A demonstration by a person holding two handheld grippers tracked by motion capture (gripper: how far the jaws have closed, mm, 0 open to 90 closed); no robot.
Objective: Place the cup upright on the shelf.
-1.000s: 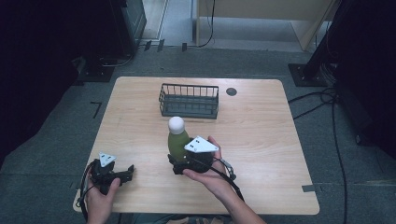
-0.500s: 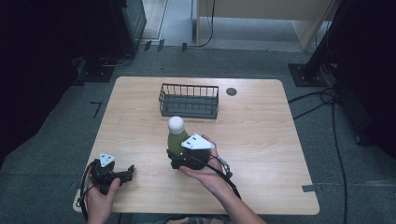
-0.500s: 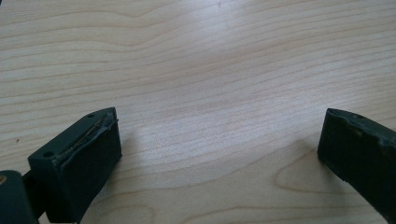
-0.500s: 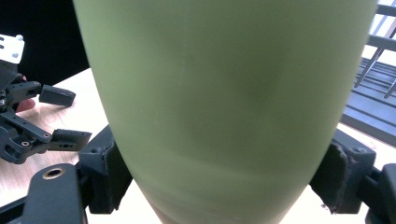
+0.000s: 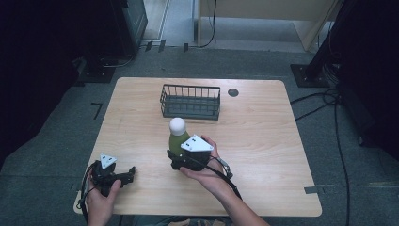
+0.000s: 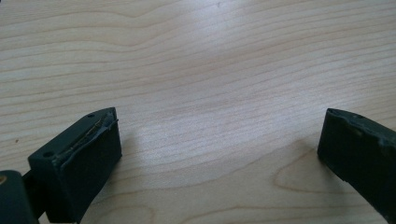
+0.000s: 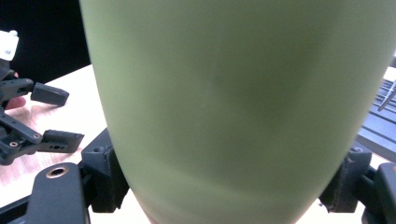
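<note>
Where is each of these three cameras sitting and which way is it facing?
High view: above the person's side, looking forward and down on the table, basket and bottle; both forearms and hands show.
Left gripper view: rides the left gripper, looking down at bare wood between its wide-apart jaws.
Right gripper view: rides the right gripper, facing the green bottle between its jaws.
Shared: the high and right gripper views both show the bottle, the left gripper and the basket.

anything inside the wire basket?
From the high view, the wire basket looks empty: just its dark floor shows through the bars. The near wall's mesh hides a thin strip along the bottom. The green bottle stands in front of it, in the right gripper.
</note>
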